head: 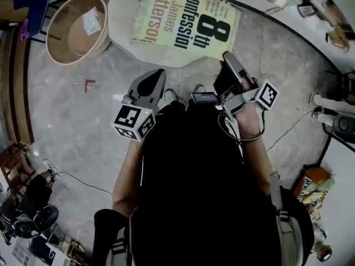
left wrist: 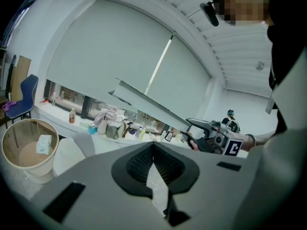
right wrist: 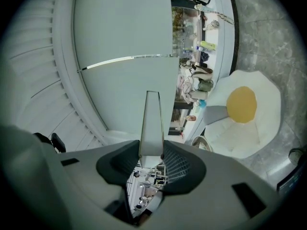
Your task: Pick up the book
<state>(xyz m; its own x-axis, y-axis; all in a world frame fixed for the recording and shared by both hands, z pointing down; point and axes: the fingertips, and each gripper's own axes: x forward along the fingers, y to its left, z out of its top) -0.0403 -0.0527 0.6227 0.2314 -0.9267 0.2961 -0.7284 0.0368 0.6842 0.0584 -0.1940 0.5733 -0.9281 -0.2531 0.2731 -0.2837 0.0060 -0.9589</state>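
Over the far fried-egg cushion (head: 119,15), right gripper (head: 228,60) jaws clamp the James Patterson paperback (head: 186,18) by its near edge. Left gripper (head: 155,77) jaws are closed and empty. I'd lift slowly and keep it level.

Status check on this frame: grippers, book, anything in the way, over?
Right gripper clamped on the book, held up above the egg-shaped cushion. Left gripper shut, empty, off the book. Nothing obstructing.

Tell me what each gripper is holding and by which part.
The right gripper grips the book by its thin edge, near a corner. The left gripper holds nothing.
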